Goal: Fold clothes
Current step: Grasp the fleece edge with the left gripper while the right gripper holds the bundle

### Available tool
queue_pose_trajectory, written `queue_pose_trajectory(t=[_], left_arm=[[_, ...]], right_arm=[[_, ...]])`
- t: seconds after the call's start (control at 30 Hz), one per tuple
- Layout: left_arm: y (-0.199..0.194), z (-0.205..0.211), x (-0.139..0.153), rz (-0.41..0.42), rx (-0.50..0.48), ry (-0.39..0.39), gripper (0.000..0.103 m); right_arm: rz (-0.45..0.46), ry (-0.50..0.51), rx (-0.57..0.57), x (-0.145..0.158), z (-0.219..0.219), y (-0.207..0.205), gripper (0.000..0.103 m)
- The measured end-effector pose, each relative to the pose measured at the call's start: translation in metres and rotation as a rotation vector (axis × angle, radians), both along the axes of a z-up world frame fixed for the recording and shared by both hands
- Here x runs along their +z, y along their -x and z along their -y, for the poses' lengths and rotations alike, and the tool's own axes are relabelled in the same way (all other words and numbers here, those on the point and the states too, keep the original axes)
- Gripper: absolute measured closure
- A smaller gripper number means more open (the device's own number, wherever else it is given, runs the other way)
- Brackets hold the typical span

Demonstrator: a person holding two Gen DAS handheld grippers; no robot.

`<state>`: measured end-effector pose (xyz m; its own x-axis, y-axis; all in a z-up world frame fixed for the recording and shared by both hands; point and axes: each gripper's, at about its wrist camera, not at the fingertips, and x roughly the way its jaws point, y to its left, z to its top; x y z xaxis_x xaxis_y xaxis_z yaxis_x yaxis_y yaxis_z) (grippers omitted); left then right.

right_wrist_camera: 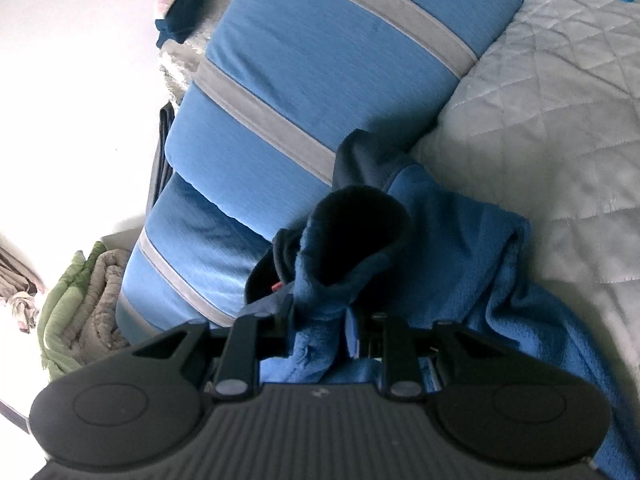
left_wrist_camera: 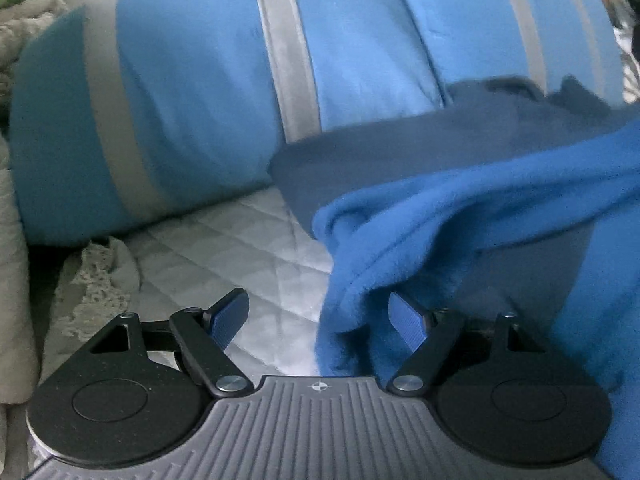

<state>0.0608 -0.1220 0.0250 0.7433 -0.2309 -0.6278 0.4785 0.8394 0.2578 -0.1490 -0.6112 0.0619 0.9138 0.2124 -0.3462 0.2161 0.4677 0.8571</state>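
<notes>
**Mara:** Black ribbed housing fills the bottom of both wrist views. Above it, the left gripper (left_wrist_camera: pixel 316 320) stands wide apart, with a fold of the bright blue fleece garment (left_wrist_camera: pixel 460 216) drooping between its blue pads (left_wrist_camera: pixel 406 320) but not pinched.

**Jon:** And the other side?

**Mara:** The right gripper (right_wrist_camera: pixel 320 320) is nearly closed, clamped on a bunched edge of the same fleece (right_wrist_camera: pixel 320 276); its dark navy lining curls over above the fingers. I'd say it anchors one end so the left can take a second hold.

**Jon:** Where does the garment lie?

**Mara:** Crumpled on the pale grey quilted bed cover (right_wrist_camera: pixel 560 100), against the blue cushion with grey stripes (left_wrist_camera: pixel 192 92). Folding looks barely begun.
</notes>
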Motion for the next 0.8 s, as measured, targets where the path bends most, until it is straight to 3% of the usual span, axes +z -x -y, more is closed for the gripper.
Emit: queue_pose_trajectory(t=[0.1,0.2,0.23,0.4,0.53,0.67,0.77,0.8], left_arm=[[-0.005,0.005,-0.007,-0.019,-0.032,-0.007,0.041],[-0.007,0.008,-0.012,-0.021,-0.048,-0.011,0.069],[-0.007,0.008,-0.014,-0.014,-0.047,-0.013,0.086],[0.010,0.011,-0.009,0.119,-0.070,-0.067,0.091],[0.022,0.001,0.004,0.166,-0.080,-0.045,0.091],[0.029,0.011,-0.005,0.181,-0.095,-0.176,0.091],[0.024,0.014,-0.011,0.142,-0.056,-0.175,0.091],[0.019,0.013,-0.009,0.114,-0.029,-0.137,0.091]], right_arm=[[-0.008,-0.007,-0.004,-0.002,0.001,-0.002,0.078],[-0.014,-0.006,-0.009,-0.004,0.004,-0.005,0.078],[-0.016,-0.005,-0.011,-0.005,0.005,-0.007,0.078],[0.004,-0.043,-0.022,-0.006,0.011,-0.004,0.081],[0.024,-0.039,-0.040,0.001,0.015,0.011,0.081],[-0.071,-0.032,-0.051,-0.008,0.010,0.023,0.081],[-0.168,0.009,-0.046,-0.017,0.002,0.027,0.081],[-0.203,0.008,-0.047,-0.022,0.000,0.028,0.081]])
